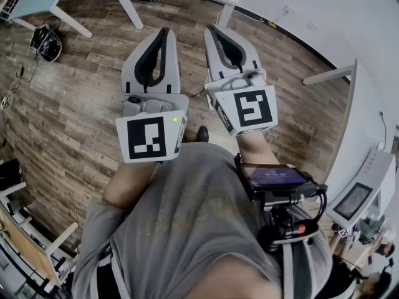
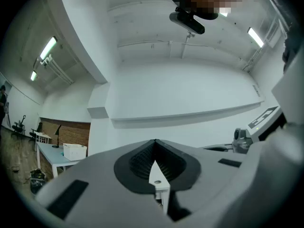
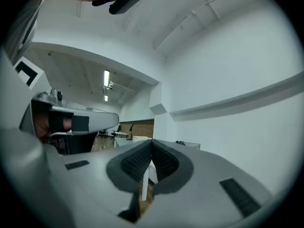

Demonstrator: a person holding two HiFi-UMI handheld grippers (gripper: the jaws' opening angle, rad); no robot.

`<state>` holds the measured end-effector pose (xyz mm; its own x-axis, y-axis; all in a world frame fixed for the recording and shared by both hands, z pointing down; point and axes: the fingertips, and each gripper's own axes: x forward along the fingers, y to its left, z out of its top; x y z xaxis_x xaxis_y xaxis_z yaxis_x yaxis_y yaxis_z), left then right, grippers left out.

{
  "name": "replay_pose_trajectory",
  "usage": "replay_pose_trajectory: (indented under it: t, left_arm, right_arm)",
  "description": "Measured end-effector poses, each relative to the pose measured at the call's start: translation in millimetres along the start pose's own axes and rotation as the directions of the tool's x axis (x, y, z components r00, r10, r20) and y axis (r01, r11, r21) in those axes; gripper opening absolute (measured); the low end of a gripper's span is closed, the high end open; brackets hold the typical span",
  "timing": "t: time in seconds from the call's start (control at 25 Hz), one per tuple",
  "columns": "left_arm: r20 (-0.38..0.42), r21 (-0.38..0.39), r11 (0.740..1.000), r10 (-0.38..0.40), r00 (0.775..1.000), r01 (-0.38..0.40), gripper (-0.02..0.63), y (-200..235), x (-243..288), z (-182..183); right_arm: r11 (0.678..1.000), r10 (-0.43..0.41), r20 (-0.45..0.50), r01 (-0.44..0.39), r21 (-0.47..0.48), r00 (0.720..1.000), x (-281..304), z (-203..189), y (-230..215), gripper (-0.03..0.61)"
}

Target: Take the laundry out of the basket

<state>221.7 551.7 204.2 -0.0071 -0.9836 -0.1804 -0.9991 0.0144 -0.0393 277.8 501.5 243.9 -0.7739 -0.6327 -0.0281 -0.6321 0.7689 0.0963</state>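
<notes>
No basket and no laundry show in any view. In the head view my left gripper [image 1: 163, 35] and my right gripper [image 1: 215, 32] are held side by side over the wooden floor, in front of the person's grey shirt. Both are shut, jaws meeting at the tips with nothing between them. The left gripper view shows its shut jaws against a white wall and ceiling, with the left gripper [image 2: 155, 144] empty. In the right gripper view the right gripper [image 3: 152, 144] is likewise shut and empty, and the left gripper's body [image 3: 71, 122] appears at the left.
White table legs [image 1: 128, 5] stand at the top of the head view. A black object with cables [image 1: 47, 42] lies on the floor at upper left. A white wall runs along the right, with a white machine with a screen [image 1: 361, 195]. A shelf edge [image 1: 25, 242] is at lower left.
</notes>
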Motion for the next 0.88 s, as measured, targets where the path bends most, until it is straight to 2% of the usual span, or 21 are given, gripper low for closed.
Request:
replay_pose_trajectory:
  t: [0.16, 0.64, 0.88]
  left_arm:
    - [-0.002, -0.002, 1.000, 0.000, 1.000, 0.000, 0.008, -12.7, -1.7, -1.3]
    - [-0.008, 0.008, 0.999, 0.042, 0.999, -0.042, 0.008, -40.7, -0.6, -7.8]
    - [-0.023, 0.013, 0.998, 0.064, 0.998, -0.063, 0.008, -40.7, 3.3, -14.5]
  right_arm:
    - [1.000, 0.024, 0.059, -0.024, -0.011, 0.998, -9.5, 2.6, -3.9, 0.006]
    - [0.998, 0.065, 0.070, -0.066, 0.019, 0.995, -30.9, -9.7, -26.0, 0.006]
    - [0.996, 0.073, 0.002, -0.073, 0.061, 0.997, -28.3, -20.8, -32.6, 0.009]
